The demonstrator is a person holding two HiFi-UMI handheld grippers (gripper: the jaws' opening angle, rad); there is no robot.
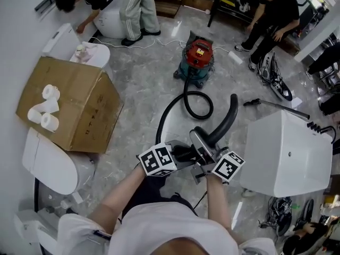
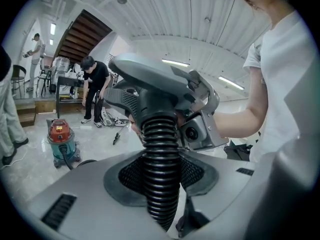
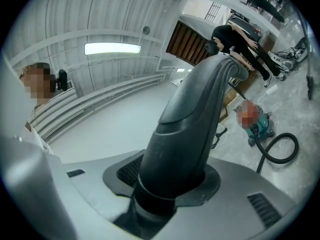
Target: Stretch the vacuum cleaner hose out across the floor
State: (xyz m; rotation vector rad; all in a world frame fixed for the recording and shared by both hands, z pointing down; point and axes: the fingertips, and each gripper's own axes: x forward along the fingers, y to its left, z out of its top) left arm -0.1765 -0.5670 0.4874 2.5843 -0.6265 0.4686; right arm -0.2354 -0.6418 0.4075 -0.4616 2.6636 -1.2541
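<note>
Left tool (image 1: pixel 179 155) clenched on ribbed hose (image 2: pixel 161 154), right tool (image 1: pixel 207 163) clenched on curved handle (image 1: pixel 226 122), both well apart from vacuum cleaner (image 1: pixel 197 57). Rest of hose lay looped just beside vacuum cleaner. We judged: back away steadily, both grips firm.

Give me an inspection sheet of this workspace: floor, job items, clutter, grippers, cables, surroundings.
Surface: grey marbled floor.
Job's things: vacuum cleaner upright; black hose looped on the floor, not yet stretched.
Clutter: cardboard box with paper rolls on top; wand lying on the floor.
Grippers: left gripper shut on the hose; right gripper shut on the handle.
Cables: white cord on the floor by the vacuum cleaner.
Surroundings: toilets, white boxy unit, people at the back.
</note>
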